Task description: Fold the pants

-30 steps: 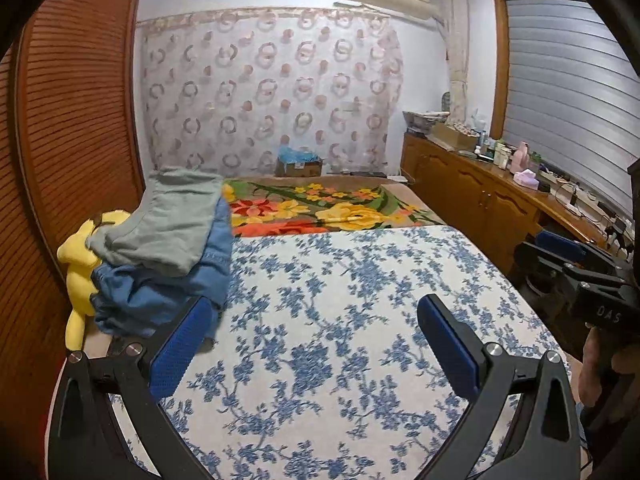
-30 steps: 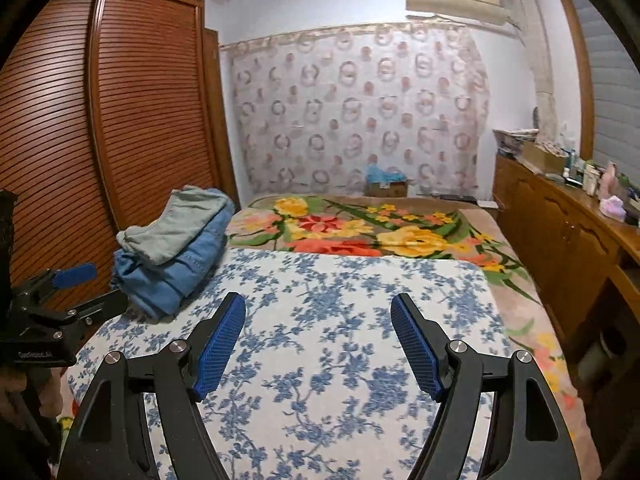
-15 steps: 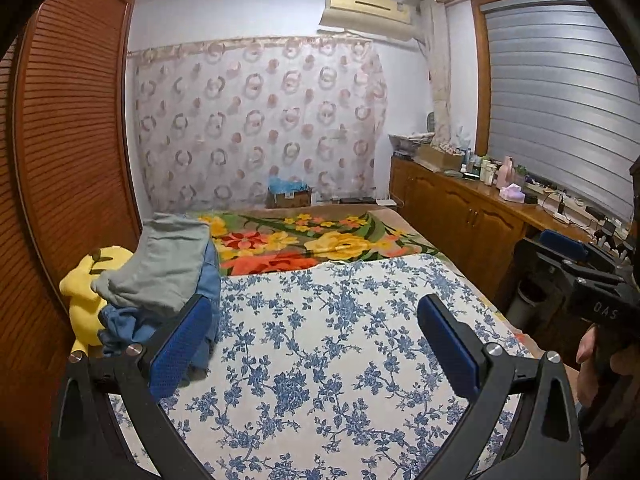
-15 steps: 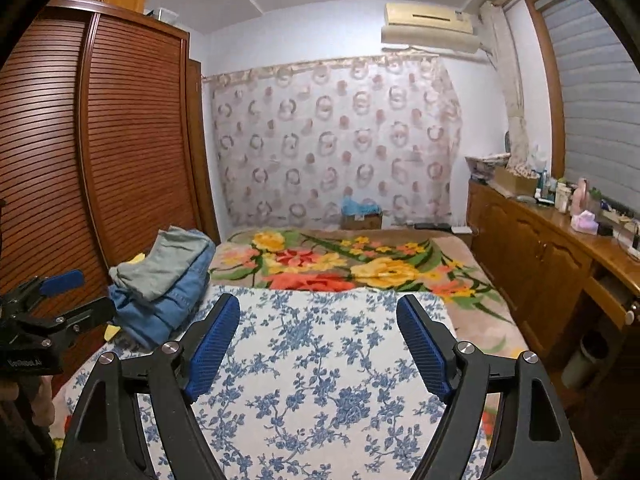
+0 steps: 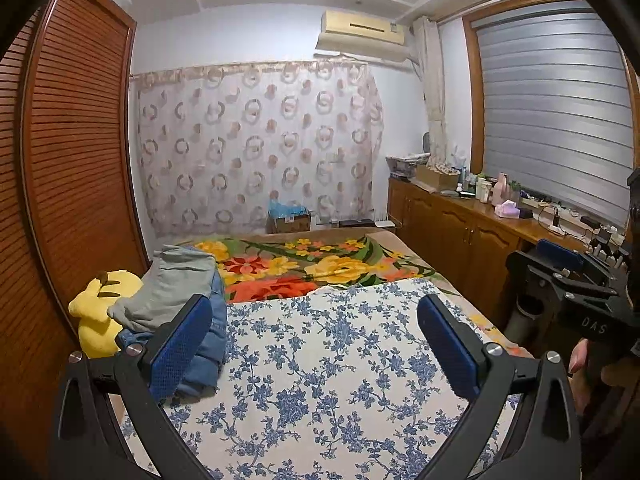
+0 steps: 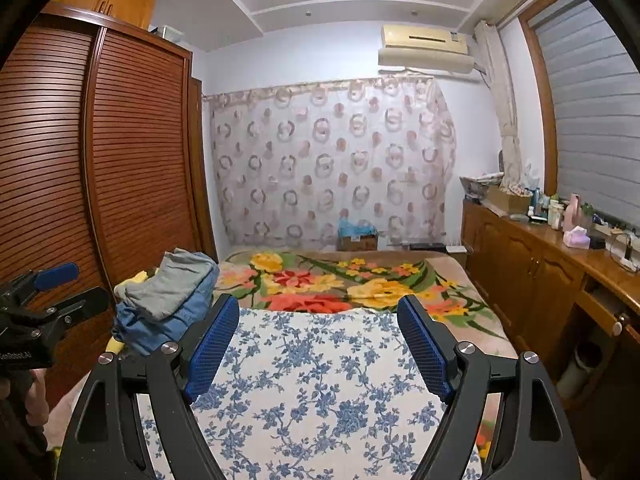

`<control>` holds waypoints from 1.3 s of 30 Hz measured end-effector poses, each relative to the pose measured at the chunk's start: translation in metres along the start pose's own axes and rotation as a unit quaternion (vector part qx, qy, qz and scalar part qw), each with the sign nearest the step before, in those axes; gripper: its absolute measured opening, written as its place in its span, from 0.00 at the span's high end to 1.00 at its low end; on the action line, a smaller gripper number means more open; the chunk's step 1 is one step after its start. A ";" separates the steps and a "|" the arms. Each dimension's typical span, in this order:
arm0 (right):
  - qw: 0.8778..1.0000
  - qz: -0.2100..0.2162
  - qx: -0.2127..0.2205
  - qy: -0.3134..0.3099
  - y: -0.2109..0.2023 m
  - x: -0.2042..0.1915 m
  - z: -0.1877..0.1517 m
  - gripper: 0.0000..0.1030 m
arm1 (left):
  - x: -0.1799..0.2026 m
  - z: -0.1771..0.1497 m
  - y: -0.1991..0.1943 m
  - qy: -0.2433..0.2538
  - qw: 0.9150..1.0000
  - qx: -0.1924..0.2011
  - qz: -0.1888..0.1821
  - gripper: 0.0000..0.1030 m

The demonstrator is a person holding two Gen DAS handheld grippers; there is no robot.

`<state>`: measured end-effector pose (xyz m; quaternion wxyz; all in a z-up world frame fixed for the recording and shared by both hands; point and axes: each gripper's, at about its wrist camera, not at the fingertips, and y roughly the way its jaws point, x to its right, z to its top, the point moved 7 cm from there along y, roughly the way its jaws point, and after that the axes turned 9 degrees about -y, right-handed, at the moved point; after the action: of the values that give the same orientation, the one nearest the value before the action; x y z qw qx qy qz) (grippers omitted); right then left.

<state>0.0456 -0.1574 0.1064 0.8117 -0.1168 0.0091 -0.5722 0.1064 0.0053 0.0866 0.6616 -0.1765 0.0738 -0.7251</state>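
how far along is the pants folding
Looks done: gray pants lie folded on top of blue jeans, stacked at the bed's left edge beside a yellow plush. In hand: nothing; the left hand-held gripper and right hand-held gripper are open over the bare floral sheet. Left: no unfolded pants are in view.

My folded pants sit stacked at the bed's left edge: grey-green pants [image 5: 176,292] lie on top, creased and slightly askew; blue denim pants [image 6: 160,322] lie beneath them, bulging out under the pile.
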 end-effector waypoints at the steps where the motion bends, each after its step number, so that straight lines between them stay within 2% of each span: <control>1: 1.000 0.000 0.002 0.000 -0.002 0.000 -0.001 0.20 | 0.000 0.000 -0.001 0.000 1.000 0.002 0.000 0.00; 39: 1.000 0.000 0.004 -0.003 0.002 0.005 -0.007 0.18 | -0.006 -0.002 -0.001 -0.005 1.000 0.003 0.007 0.00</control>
<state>0.0486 -0.1624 0.0999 0.8122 -0.1156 0.0041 -0.5718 0.1052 0.0114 0.0840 0.6677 -0.1770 0.0696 -0.7197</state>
